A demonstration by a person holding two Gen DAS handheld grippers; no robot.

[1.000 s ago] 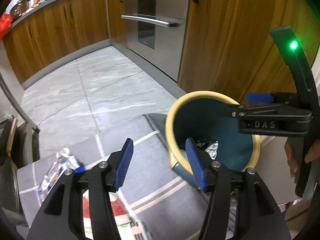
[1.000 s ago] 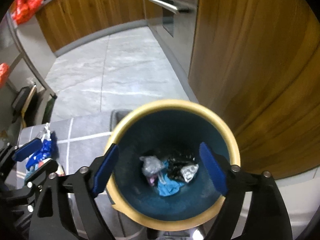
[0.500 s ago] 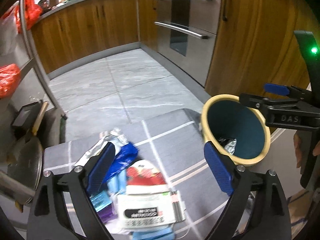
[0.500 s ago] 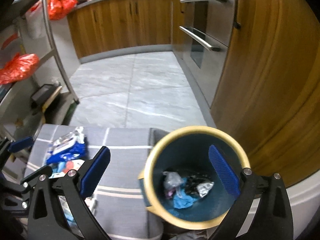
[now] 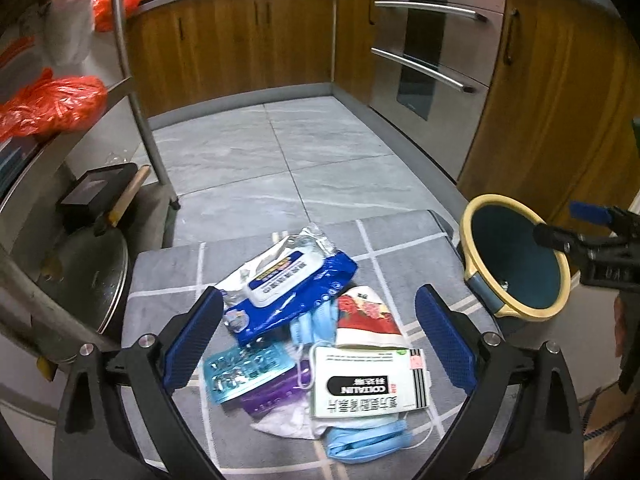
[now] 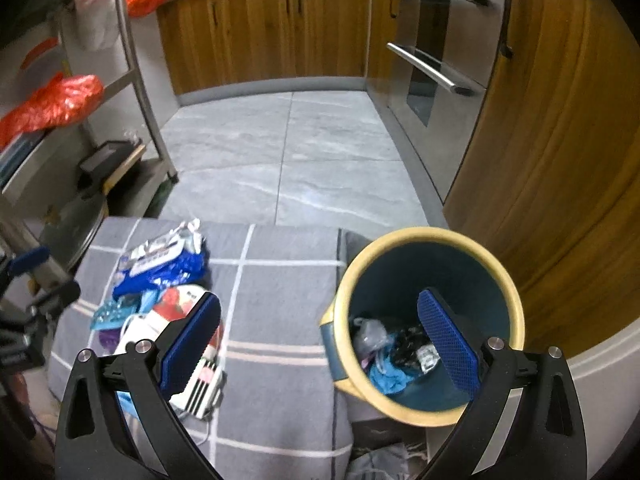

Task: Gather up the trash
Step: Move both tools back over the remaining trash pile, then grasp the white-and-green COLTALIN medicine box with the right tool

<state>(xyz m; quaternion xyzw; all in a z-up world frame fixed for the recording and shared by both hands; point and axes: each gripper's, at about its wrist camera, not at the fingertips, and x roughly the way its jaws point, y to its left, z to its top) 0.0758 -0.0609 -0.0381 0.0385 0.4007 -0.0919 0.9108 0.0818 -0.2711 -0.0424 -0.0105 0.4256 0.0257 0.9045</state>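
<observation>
Your left gripper (image 5: 318, 338) has its jaws spread wide and grips nothing. The trash pile lies directly between and ahead of them on the grey checked cloth (image 5: 404, 256). Nearest the left finger lies the blue wet-wipe pack (image 5: 288, 284), with the teal blister sheet (image 5: 244, 370) just below it and a purple wrapper (image 5: 272, 394) tucked under that sheet. Toward the right finger lie the red-and-white sachet (image 5: 368, 312) and the white printed box (image 5: 368, 386), the box overlapping the sachet's near end. A blue face mask (image 5: 366, 440) lies below the box, close to the gripper body.

Your right gripper (image 6: 318, 338) also has its jaws fully apart and holds nothing. Its right finger hangs over the mouth of the yellow-rimmed bin (image 6: 432, 240), which stands at the cloth's right edge. Crumpled litter (image 6: 390, 350) lies at the bin's bottom. The left finger hangs over the right edge of the pile, partly covering the box.
</observation>
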